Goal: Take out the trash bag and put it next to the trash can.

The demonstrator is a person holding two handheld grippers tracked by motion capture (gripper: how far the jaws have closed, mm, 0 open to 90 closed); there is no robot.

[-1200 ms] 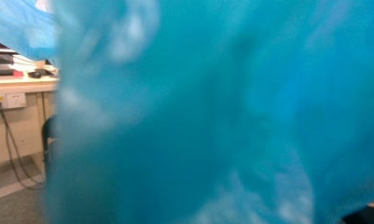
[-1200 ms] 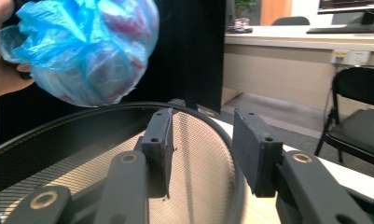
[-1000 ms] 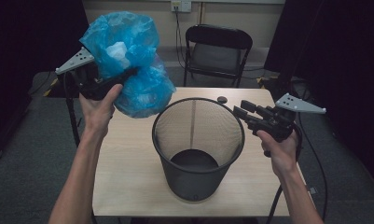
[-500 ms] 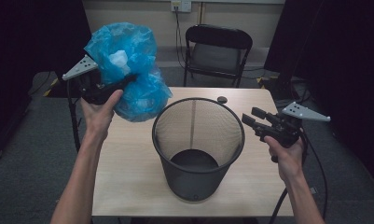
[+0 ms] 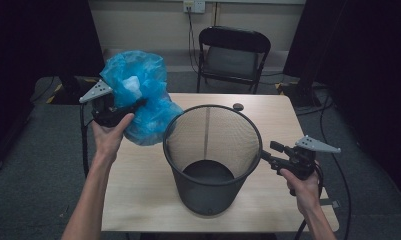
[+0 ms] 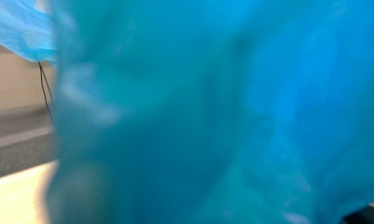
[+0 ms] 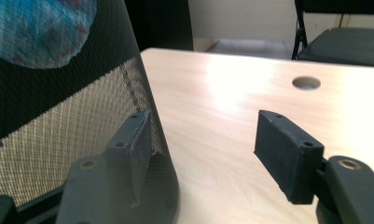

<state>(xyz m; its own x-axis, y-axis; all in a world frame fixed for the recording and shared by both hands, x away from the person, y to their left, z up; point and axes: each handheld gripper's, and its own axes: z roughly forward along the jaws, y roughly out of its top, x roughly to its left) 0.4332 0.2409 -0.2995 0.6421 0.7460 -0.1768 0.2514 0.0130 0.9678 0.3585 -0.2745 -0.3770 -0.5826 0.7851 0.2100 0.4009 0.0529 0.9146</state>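
Blue bag [image 5: 140,102] pinched in the left claw [image 5: 133,106], up left of the mesh bin [image 5: 211,152]
Right claw [image 5: 270,152] spread, jaws just opening, empty beside the bin's right wall, over the desk [image 5: 138,200]

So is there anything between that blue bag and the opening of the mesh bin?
Nothing visible blocks it. The blue bag hangs from the left gripper just left of the mesh bin, whose mouth is open with nothing visible inside. The right gripper, jaws just opened, sits at the bin's outer right wall, clear of the opening.
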